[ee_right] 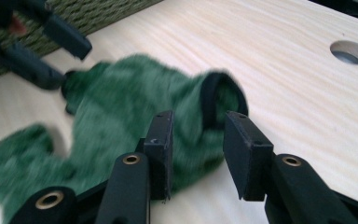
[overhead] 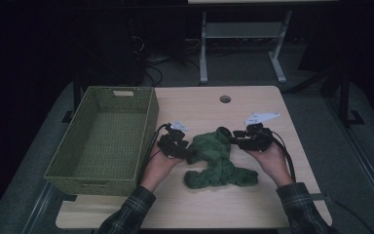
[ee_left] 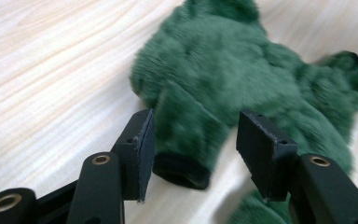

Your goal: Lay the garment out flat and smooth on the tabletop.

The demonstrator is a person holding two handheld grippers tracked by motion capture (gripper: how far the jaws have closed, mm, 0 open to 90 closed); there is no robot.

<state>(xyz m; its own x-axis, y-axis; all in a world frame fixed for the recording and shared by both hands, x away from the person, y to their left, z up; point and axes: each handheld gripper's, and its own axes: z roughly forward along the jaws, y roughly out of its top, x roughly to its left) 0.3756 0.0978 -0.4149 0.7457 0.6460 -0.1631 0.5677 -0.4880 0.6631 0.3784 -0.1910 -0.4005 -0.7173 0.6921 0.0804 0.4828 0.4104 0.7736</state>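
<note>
At the centre of the high view, a green fleece garment [overhead: 217,158] lies crumpled on the table [overhead: 253,204]. The left tool [overhead: 187,155] and right tool [overhead: 234,136] flank it, both released, jaws spread around dark-trimmed cuffs.

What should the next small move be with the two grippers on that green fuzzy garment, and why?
Probably close both grippers. The left gripper has open jaws straddling a dark-edged cuff of the green garment, and the right gripper has open jaws at another dark-edged opening. Neither grips yet, so pinching first would let the garment be lifted toward the woven basket.
</note>
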